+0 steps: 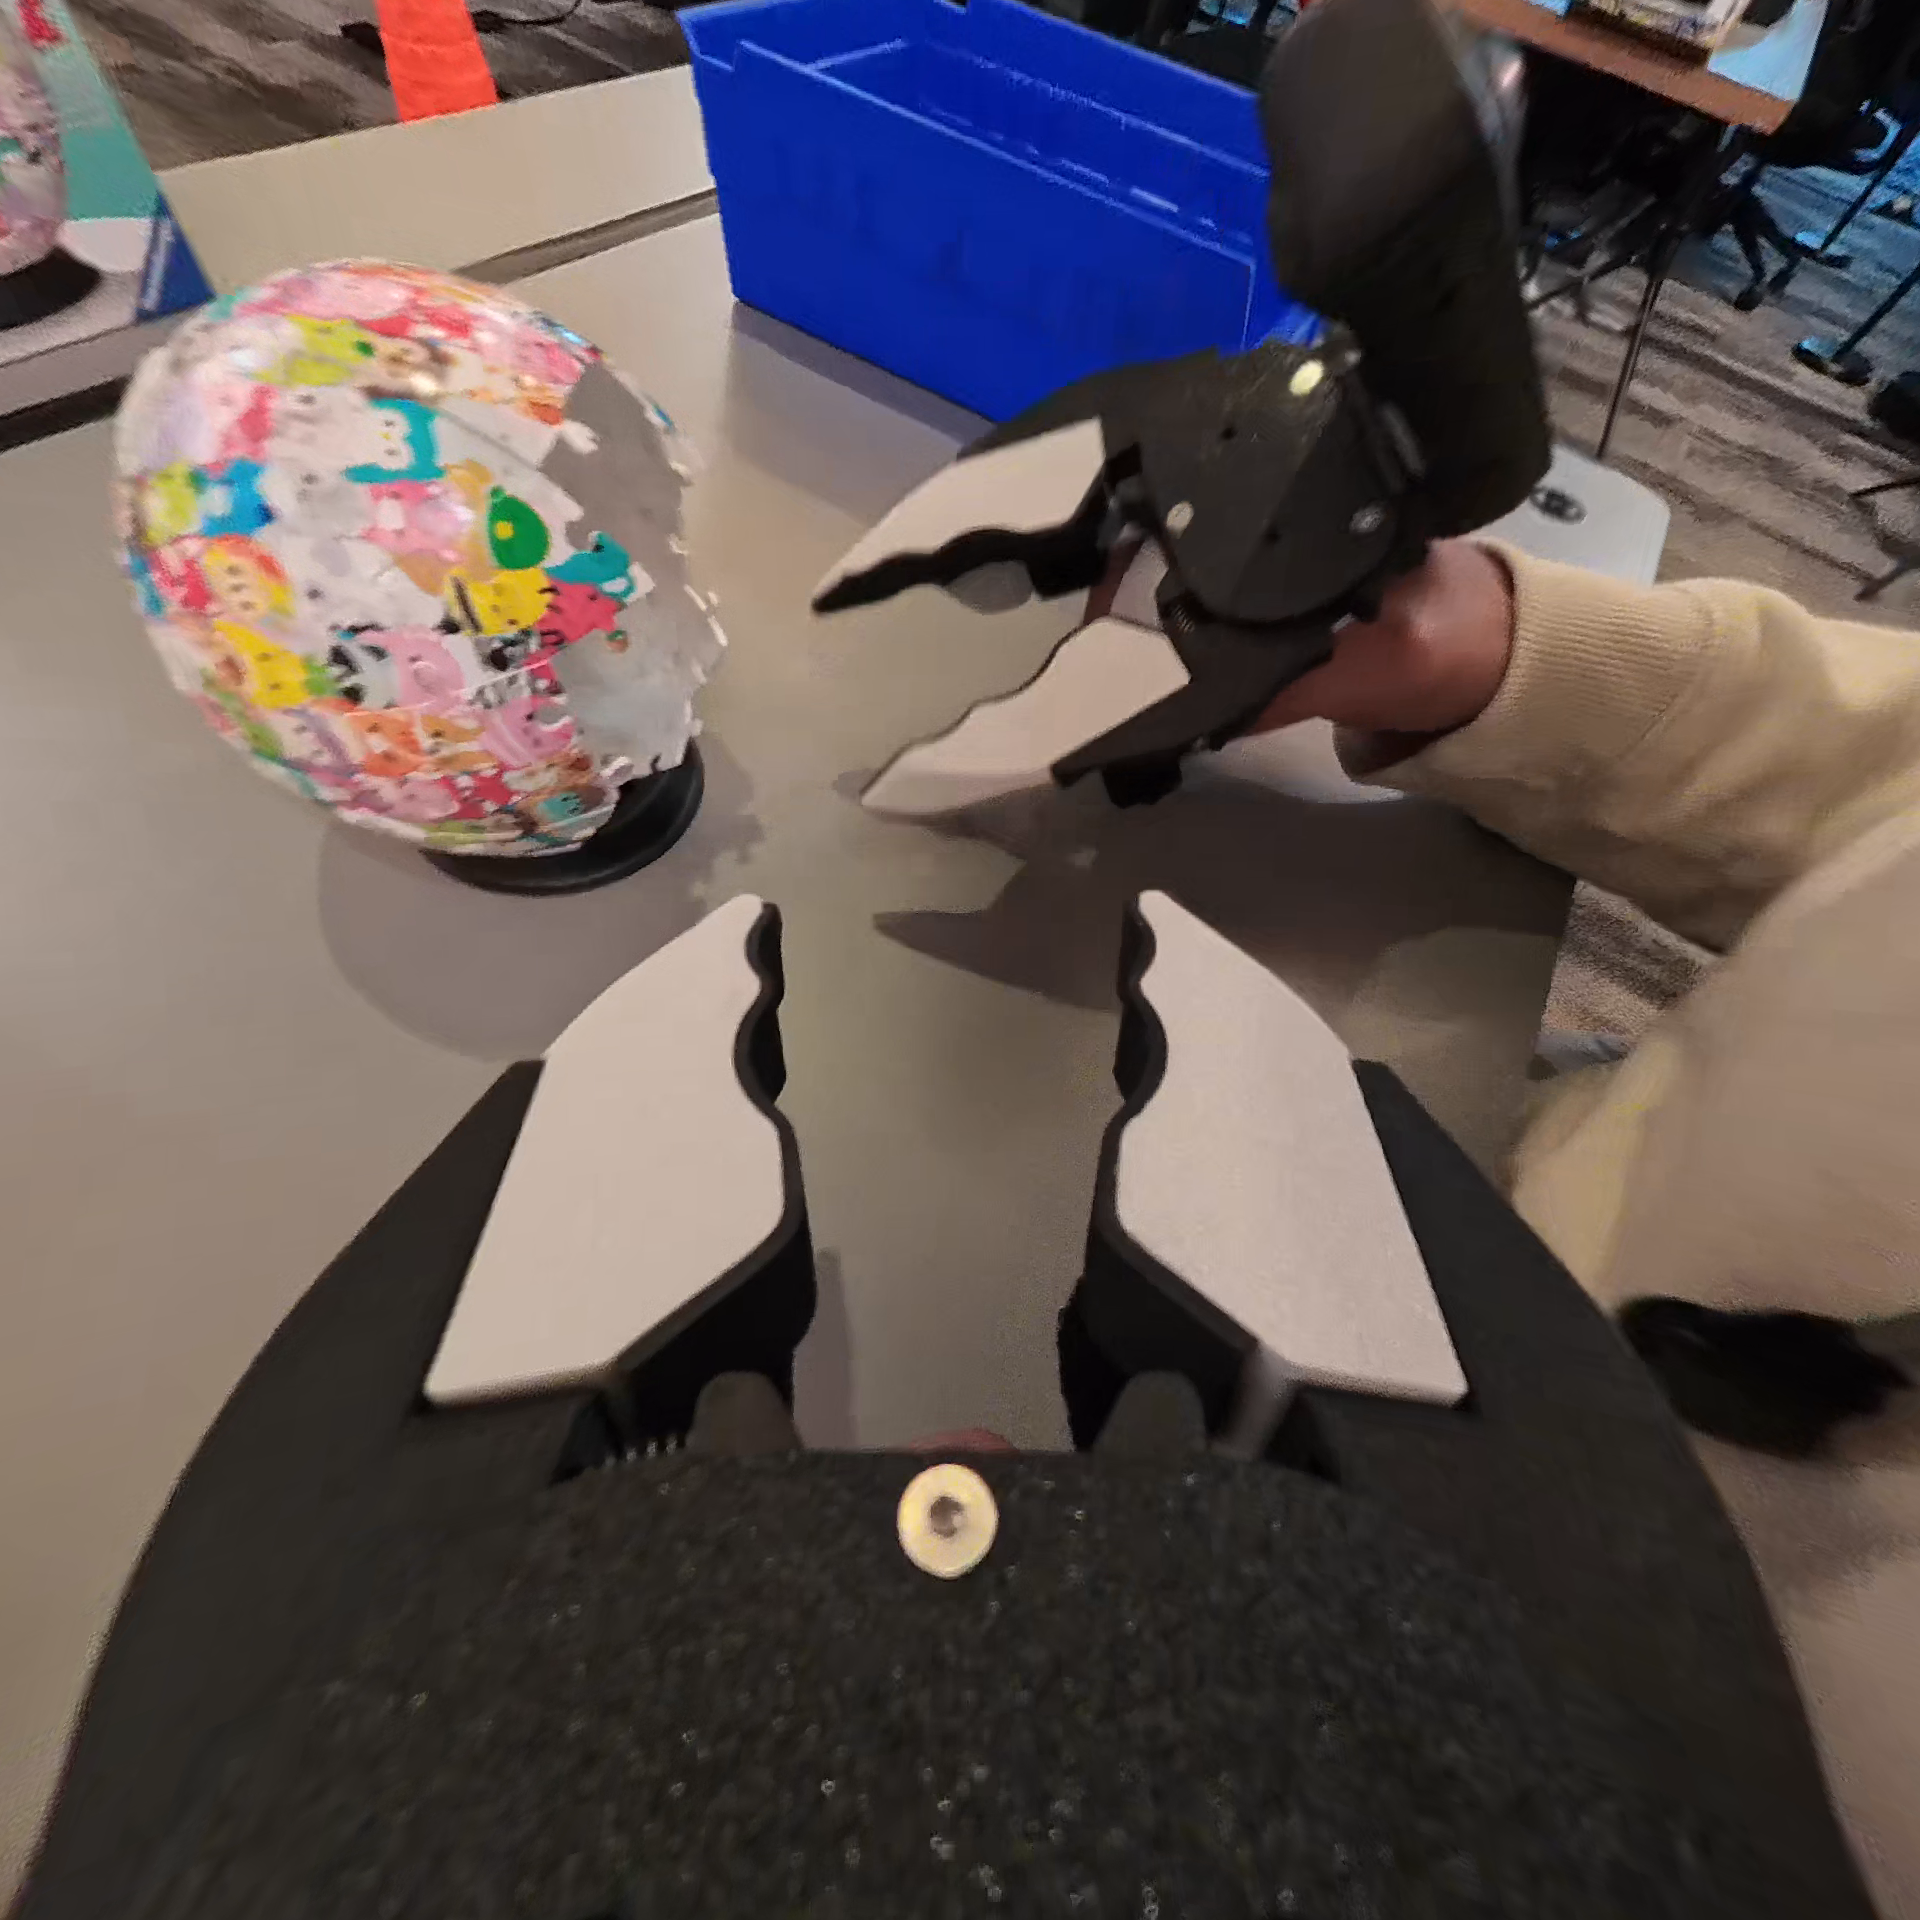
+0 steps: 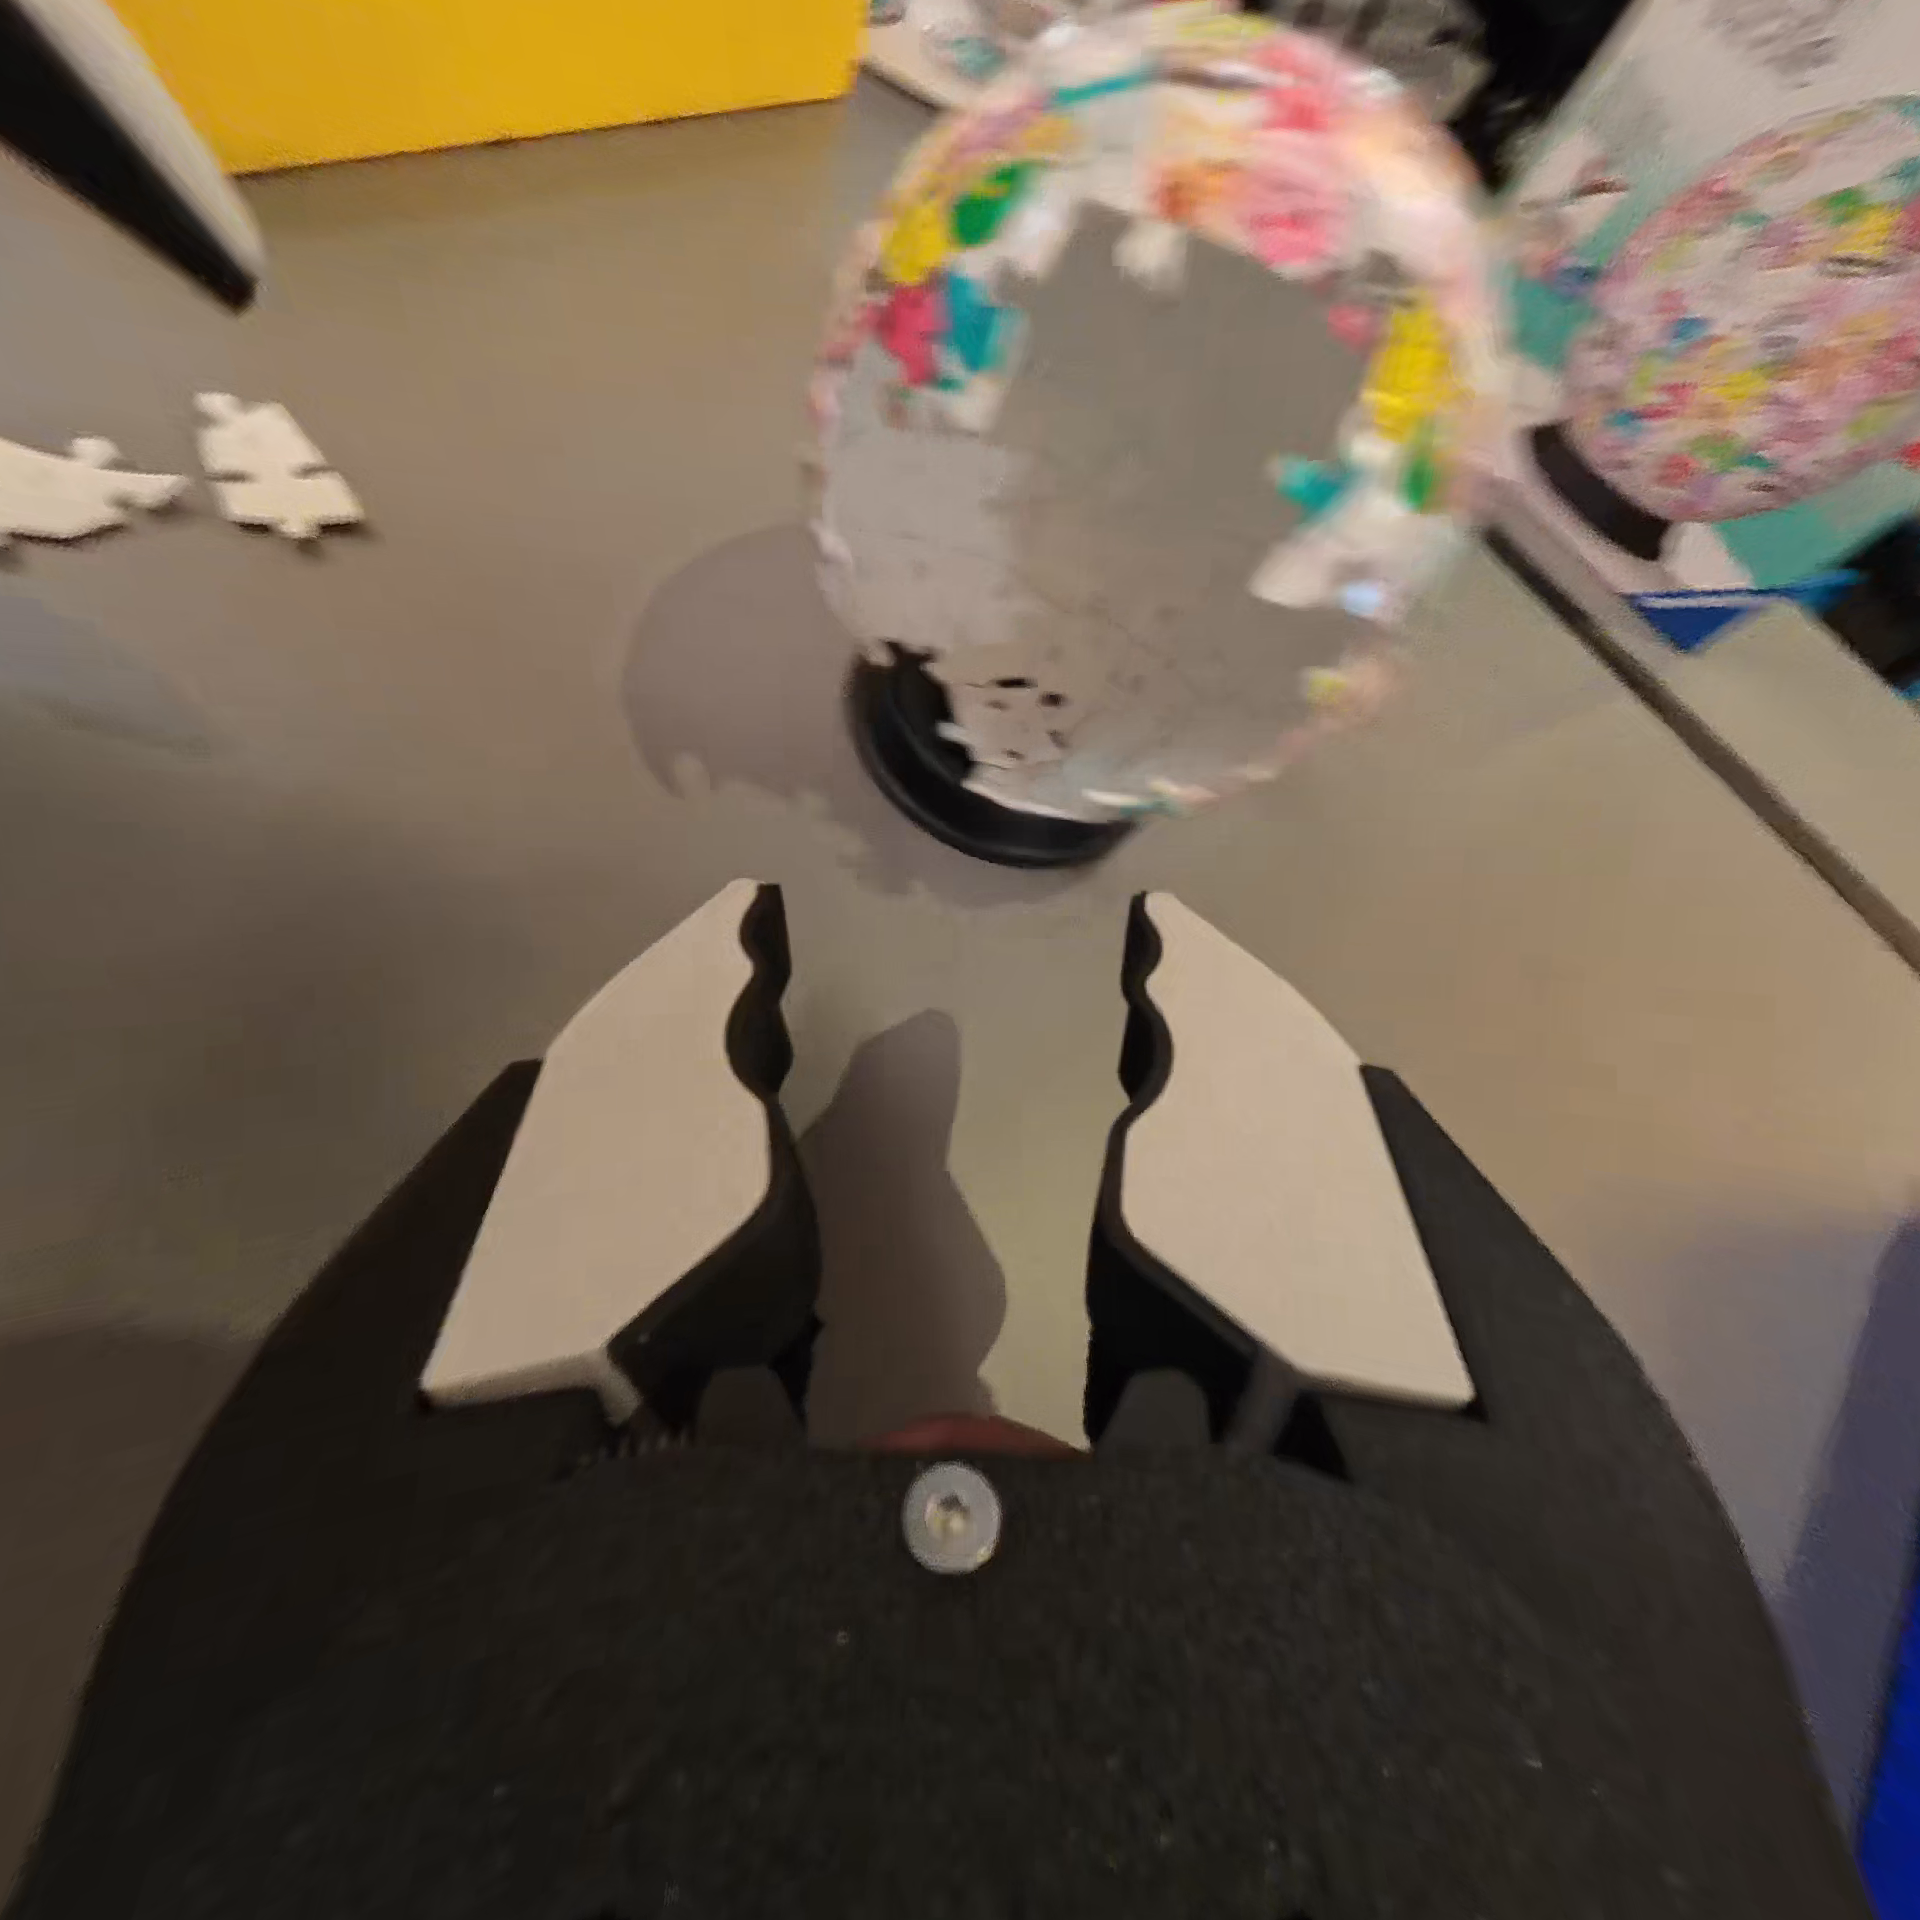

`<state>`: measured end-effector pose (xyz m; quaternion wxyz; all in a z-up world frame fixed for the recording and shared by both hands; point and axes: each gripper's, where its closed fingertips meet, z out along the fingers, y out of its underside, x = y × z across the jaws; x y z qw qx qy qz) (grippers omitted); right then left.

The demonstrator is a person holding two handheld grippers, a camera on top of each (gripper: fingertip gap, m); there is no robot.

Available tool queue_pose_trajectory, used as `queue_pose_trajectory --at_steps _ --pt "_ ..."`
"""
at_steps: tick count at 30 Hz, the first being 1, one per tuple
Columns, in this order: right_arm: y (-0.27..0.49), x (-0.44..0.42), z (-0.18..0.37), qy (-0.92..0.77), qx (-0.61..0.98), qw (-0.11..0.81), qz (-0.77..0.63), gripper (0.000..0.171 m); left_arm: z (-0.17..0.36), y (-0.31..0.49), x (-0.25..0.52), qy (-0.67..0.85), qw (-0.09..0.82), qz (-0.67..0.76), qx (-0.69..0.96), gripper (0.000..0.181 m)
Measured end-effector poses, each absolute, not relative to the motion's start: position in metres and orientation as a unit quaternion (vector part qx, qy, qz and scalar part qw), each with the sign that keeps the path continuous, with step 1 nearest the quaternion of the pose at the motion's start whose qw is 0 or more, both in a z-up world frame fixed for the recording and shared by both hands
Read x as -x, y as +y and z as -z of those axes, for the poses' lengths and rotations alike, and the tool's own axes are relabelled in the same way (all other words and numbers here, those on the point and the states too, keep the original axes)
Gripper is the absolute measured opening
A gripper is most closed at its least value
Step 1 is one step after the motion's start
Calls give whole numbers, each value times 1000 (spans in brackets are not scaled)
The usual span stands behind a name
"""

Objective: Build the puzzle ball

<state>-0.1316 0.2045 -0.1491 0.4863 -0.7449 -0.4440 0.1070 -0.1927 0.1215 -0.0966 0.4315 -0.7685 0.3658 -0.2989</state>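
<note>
Left wrist view: The puzzle ball sits on a black ring stand on the grey counter, ahead and to the left of the left gripper. Most of the shell appears assembled; colourful printed pieces cover the near and left faces. One large gap with a jagged edge remains on the ball's right side, exposing the grey inner surface. That opening faces the right gripper, which hovers near the ball, fingers spread and empty. The left gripper is likewise spread, holding nothing. A blue bin stands farther back.

Right wrist view: The picture is blurred. The right gripper points straight at the ball's opening, fingers apart, nothing between them. Two loose white pieces lie face-down on the counter to the left, well apart from the ball. The puzzle box stands at right.

Status: estimated well past half complete (the far side is hidden). Remaining: fetch the loose pieces and close the gap. The ball, being round, has no long axis; its stand axis tilts slightly, the opening directed sideways.
</note>
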Motion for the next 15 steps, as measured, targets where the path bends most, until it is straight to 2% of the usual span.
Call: queue_pose_trajectory --at_steps 2,7,12,15 --pt "217 101 144 -406 753 512 -78 59 114 130 177 388 430 270 769 60" --pt "229 34 143 -344 786 513 -16 50 164 158 148 430 387 156 801 57" --pt "229 21 129 -328 776 538 -16 43 165 193 132 410 383 40 827 75" --pt "226 26 127 -330 773 541 -29 44 160 204 122 380 387 0 840 74"
